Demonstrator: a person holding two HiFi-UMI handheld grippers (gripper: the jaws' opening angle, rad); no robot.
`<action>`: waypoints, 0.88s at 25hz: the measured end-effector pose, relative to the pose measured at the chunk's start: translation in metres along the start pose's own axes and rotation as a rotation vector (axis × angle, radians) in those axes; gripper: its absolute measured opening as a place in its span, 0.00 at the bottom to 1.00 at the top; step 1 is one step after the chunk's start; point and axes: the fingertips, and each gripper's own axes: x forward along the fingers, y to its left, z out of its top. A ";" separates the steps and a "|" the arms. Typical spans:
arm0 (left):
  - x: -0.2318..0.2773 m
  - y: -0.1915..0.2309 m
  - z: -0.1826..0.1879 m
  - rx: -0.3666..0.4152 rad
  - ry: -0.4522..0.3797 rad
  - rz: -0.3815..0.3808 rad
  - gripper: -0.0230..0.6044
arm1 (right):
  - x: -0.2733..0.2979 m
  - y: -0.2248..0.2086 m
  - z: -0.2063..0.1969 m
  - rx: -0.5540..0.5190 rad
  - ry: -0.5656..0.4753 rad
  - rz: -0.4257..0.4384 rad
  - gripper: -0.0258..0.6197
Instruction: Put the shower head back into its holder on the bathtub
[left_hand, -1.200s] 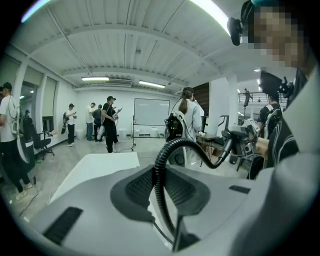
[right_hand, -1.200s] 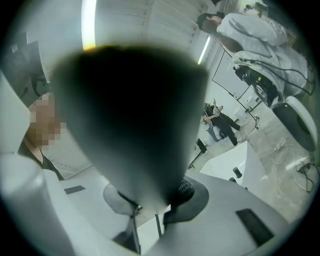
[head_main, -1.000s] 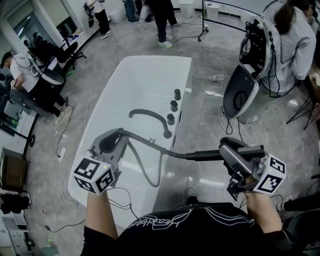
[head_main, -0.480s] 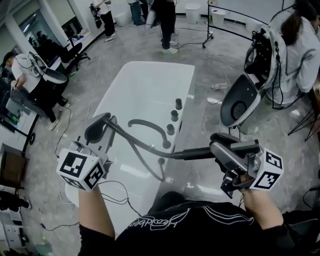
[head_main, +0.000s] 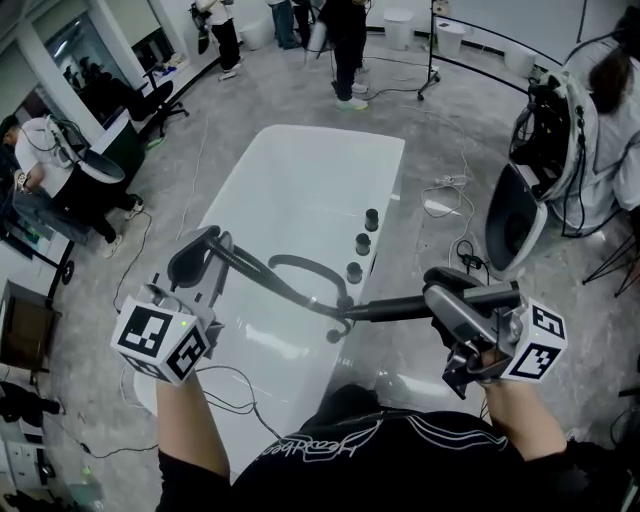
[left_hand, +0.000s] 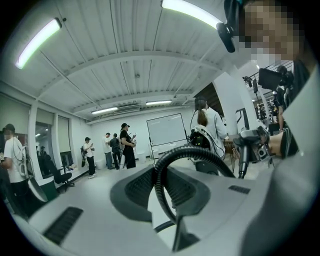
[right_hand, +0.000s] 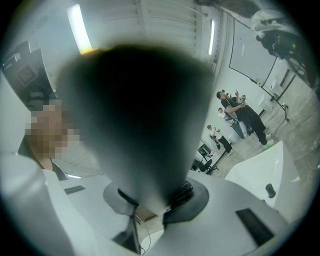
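Shower head, dark, slim and stick-shaped, hangs roughly level in the air above the near right rim of the white oval bathtub; I cannot make out its holder. The right hand-held gripper is clamped on its thicker end. In the right gripper view the shower head is a large dark blur that narrows down into the right hand-held gripper, whose ribbed pads press on it from both sides.

From the thin end a dark ribbed flexible hose runs left across the tub to the left hand-held gripper, which is clenched on it. In the left gripper view the hose rises out of the pinch of the left hand-held gripper, arches over and bends away to the right.

On the tub's right rim sit a dark curved spout, reaching over the basin, and three dark round knobs in a row. Several people stand on the grey floor beyond the far end of the tub.
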 end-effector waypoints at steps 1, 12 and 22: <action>0.000 0.003 0.000 -0.001 -0.001 0.005 0.14 | 0.003 -0.003 0.000 0.006 -0.001 0.005 0.20; 0.002 0.031 -0.038 -0.075 0.040 0.022 0.14 | 0.045 -0.032 -0.021 0.004 0.061 0.022 0.20; 0.017 0.003 -0.113 -0.225 0.127 -0.028 0.14 | 0.026 -0.052 -0.045 -0.001 0.119 -0.066 0.20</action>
